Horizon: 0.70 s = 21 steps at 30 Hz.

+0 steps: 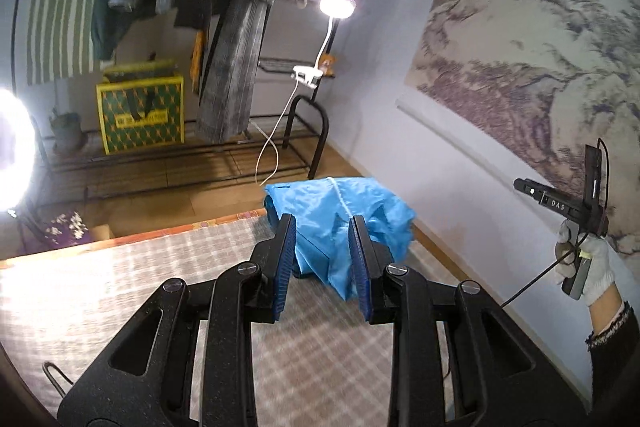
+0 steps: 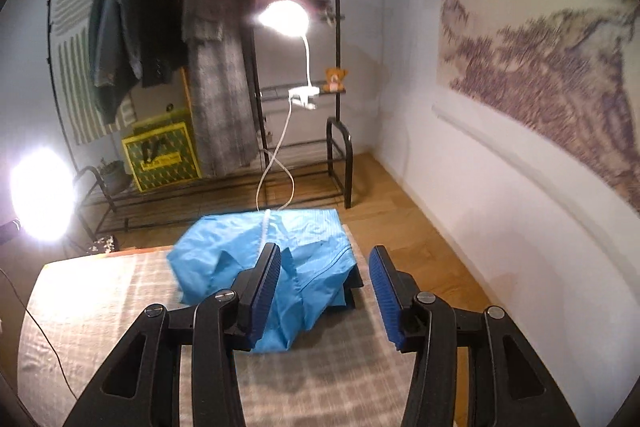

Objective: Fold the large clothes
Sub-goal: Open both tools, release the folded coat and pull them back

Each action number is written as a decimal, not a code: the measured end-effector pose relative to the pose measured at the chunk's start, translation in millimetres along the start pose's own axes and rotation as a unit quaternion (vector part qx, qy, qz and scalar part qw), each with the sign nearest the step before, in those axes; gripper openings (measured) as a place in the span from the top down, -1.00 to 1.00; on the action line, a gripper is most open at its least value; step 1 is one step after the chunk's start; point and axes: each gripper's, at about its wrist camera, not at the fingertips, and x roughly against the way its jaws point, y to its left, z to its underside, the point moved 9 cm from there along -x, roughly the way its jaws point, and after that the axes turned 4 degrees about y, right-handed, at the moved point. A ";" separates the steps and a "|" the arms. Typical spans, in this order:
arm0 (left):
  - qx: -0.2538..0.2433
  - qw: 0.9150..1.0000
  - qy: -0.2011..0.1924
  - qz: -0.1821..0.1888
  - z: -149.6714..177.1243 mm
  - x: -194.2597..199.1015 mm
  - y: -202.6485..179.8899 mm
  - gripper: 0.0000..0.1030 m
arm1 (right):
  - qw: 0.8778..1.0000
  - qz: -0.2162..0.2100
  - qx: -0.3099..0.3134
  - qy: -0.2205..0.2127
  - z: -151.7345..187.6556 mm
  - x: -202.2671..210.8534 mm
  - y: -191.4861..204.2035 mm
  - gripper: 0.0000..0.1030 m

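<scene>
A: Quick pass. Task thing?

B: Blue garment (image 2: pixel 264 267), crumpled in a heap at the far end of the checked bed cover (image 2: pixel 120 307), toward its right side. A white cord or zip line runs down its middle. Something dark sits under its right edge; can't tell what.

A: Left gripper?

B: Left gripper (image 1: pixel 322 263) is above the bed cover, angled down toward the heap. Its blue pads (image 1: pixel 285 267) are parted, a moderate gap. The blue cloth shows through the gap, but it lies farther off on the bed. Nothing pinched.

A: Right one?

B: Right gripper (image 2: pixel 326 295) is spread wider than the left, with nothing between the pads. The garment sits beyond it and mostly behind the left finger. From the left wrist view, the person's gloved right hand (image 1: pixel 586 263) holds the handle at the right edge, near the wall.

A: Background?

B: Clothes rack (image 2: pixel 256 27) at the far side with hanging coats (image 2: pixel 216 27). A yellow-green bag (image 2: pixel 164 155) sits on its low shelf. Clip-on lamp (image 2: pixel 284 17) is lit, a teddy bear (image 2: pixel 335 79) is beside it on a small shelf. Bright light (image 2: pixel 40 195) at far left. Landscape painting (image 2: pixel 540 47) on the right wall. Wooden floor (image 2: pixel 380 195) between bed and rack.

A: Blur?

B: Some, on both views.
</scene>
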 end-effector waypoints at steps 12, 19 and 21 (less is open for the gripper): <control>-0.048 0.997 -0.058 0.015 25.9 190.0 -48.2 0.49 | 0.998 0.001 0.005 -0.068 10.9 181.4 17.6 -0.03; -0.036 0.997 -0.055 0.028 63.1 235.7 -54.9 0.48 | 0.997 -0.008 0.017 -0.072 36.4 224.7 34.1 -0.05; -0.041 0.997 -0.053 0.024 74.1 242.9 -54.8 0.47 | 0.997 -0.016 0.012 -0.069 44.9 228.8 37.4 -0.05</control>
